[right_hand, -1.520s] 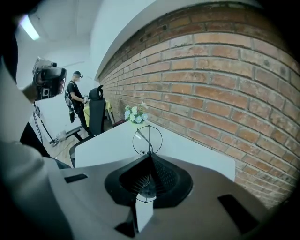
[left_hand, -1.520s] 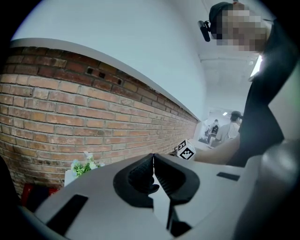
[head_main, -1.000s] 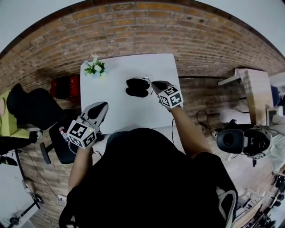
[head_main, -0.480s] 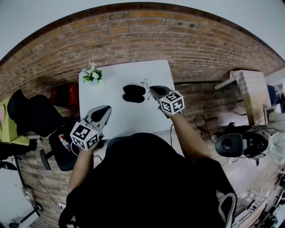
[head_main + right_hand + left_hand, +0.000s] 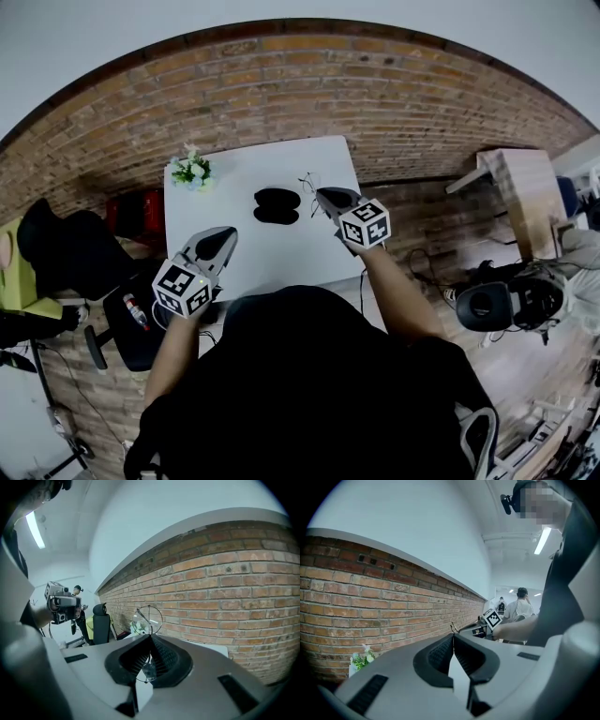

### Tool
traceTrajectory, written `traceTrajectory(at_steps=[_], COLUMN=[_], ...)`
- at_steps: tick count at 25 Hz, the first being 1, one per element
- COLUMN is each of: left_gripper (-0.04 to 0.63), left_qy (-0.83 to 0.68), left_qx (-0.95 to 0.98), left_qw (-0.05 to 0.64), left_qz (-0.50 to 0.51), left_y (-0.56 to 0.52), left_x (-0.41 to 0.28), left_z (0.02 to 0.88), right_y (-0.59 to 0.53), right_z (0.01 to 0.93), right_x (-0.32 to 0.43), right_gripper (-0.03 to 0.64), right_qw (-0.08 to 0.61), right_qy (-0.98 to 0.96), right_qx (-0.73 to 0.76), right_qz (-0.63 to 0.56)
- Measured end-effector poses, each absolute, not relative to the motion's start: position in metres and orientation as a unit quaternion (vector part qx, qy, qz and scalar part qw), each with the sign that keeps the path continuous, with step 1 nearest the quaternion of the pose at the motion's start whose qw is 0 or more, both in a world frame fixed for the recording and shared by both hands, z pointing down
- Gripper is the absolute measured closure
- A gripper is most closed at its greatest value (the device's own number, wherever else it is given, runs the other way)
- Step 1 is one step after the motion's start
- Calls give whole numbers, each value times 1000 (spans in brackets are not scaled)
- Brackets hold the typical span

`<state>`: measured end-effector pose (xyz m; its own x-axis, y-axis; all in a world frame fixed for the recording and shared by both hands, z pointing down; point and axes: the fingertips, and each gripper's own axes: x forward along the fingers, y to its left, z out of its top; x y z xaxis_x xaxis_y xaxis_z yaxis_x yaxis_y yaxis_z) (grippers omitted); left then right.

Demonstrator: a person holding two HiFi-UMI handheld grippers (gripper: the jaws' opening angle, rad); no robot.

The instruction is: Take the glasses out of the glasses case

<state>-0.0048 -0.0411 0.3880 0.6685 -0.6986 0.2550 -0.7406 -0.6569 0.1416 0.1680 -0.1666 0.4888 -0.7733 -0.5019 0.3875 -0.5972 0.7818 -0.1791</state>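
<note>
**Glasses Out of the Case, Pinched in the Right Tongs**

The right tongs are shut on the glasses. The jaws meet along one seam with the thin wire frame caught between them. One round lens stands clear beyond the tips, and a second sits lower, in the hollow between the jaws. The long axis of the glasses, lens to lens, therefore appears to run along the seam, in line with the tongs and not across them. In the head view the free end points away from the person, toward the far edge of the desk.

The left tongs are closed on nothing and hang above the near left part of the desk, well apart from the work.

The glasses case lies on the desk just left of the right tongs. It looks open, with two dark halves side by side, and the glasses are outside it.

The step in hand looks like carrying the glasses clear and setting them down. The frame is slender and likely to bend, so the squeeze should be light and even. The glasses should go down onto bare desk beside the case, and the jaws should part only once the frame rests there.
</note>
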Motion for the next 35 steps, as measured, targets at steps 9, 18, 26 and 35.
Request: traceTrajectory(at_steps=[9, 18, 26, 35], left_gripper=[584, 584, 584, 584], left_qy=[-395, -384, -382, -390], left_qx=[908, 913, 914, 911], left_qw=[110, 106, 102, 108], left_qz=[83, 85, 86, 86], left_y=[-44, -46, -44, -37], left_x=[7, 23, 26, 16], left_z=[385, 382, 381, 385], right_y=[-155, -145, -140, -134], right_z=[471, 462, 454, 448], right_x=[186, 212, 217, 218], right_gripper=[592, 592, 592, 592], right_qw=[135, 116, 99, 92], right_qy=[-931, -928, -928, -929], right_qx=[306, 320, 325, 328], right_qz=[148, 154, 149, 144])
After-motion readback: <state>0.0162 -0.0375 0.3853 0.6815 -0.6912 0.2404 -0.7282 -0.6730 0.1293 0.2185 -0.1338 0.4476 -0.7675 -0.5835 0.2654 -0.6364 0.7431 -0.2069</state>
